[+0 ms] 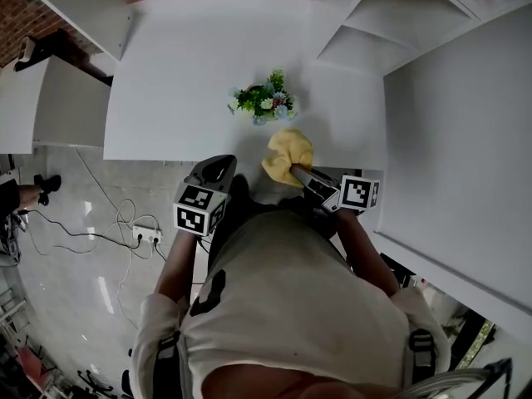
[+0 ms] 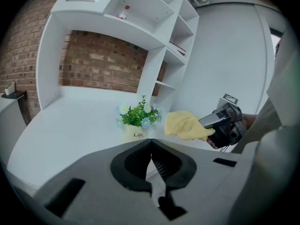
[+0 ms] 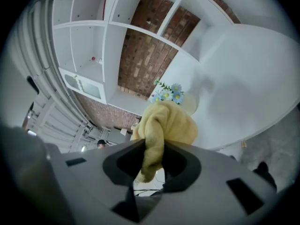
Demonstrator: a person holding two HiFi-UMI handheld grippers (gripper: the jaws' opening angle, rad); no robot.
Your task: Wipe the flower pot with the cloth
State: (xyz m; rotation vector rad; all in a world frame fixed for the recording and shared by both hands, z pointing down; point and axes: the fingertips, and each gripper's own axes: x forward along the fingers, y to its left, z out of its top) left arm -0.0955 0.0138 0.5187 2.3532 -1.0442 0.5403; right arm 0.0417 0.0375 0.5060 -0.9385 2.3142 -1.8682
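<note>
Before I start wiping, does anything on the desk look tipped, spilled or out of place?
Nothing stands out. The flower pot stands upright on the desk, and the cloth is bunched in the right claw, clear of it.

The pale flower pot [image 2: 134,133] bears the printed word "Life" on its front.
</note>
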